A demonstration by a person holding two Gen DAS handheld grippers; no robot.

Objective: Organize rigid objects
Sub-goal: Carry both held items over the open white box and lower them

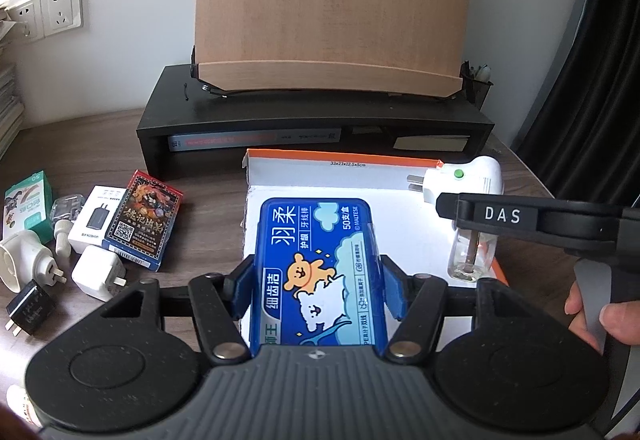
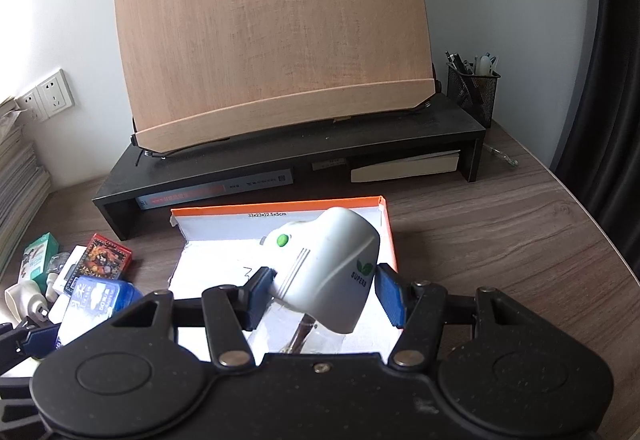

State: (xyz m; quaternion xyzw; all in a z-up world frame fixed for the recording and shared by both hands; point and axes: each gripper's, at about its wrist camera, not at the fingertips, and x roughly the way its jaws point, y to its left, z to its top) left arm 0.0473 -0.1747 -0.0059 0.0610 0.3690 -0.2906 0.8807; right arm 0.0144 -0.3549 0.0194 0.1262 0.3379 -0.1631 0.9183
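My left gripper (image 1: 316, 280) is shut on a blue dental-floss box (image 1: 320, 264) and holds it over the left part of a shallow orange-rimmed white box (image 1: 344, 176). My right gripper (image 2: 326, 292) has a white plug-in mosquito repeller (image 2: 332, 268) with a clear bottle under it between its pads, at the box's right side (image 2: 390, 236); the right pad stands slightly off it. The repeller also shows in the left wrist view (image 1: 468, 184). The floss box also shows in the right wrist view (image 2: 104, 296).
On the desk left of the box lie a red card box (image 1: 144, 220), white charger box (image 1: 100, 216), white charger (image 1: 98, 272), black charger (image 1: 28, 306), a second white repeller (image 1: 22, 260) and a green box (image 1: 26, 204). A black monitor riser (image 1: 312, 120) with a wooden book stand (image 1: 328, 8) stands behind.
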